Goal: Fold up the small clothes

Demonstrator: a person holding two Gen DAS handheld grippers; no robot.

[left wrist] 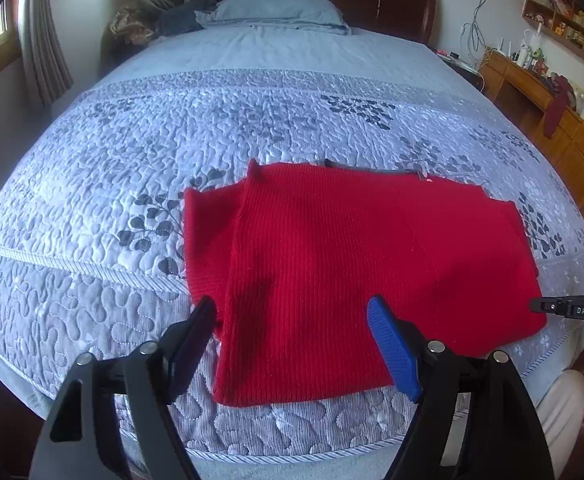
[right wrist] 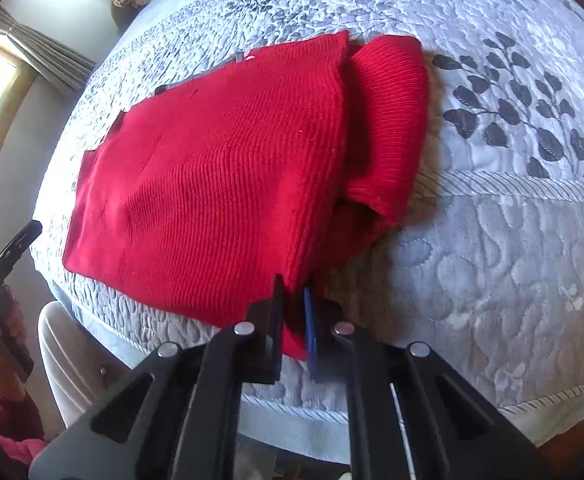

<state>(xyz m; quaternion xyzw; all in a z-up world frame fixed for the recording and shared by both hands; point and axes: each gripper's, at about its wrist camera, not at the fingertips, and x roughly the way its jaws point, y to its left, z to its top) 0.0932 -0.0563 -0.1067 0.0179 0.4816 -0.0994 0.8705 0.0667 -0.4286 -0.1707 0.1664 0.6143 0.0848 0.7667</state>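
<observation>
Right gripper (right wrist: 294, 300) is pinched nearly closed on the near corner of the red sweater (right wrist: 219, 152), fabric caught between its jaws. Left gripper (left wrist: 292, 320) hangs wide open above the sweater's near edge, holding nothing. The sweater lies on the bed (left wrist: 91, 208) near its foot edge, already doubled over: a top layer covers most of it, and a ribbed sleeve or cuff end sticks out at one side. So at least one fold looks done; what's probably left is tucking that loose end and another fold to make it compact. Pillow (left wrist: 275, 10) sits far up by the headboard.
</observation>
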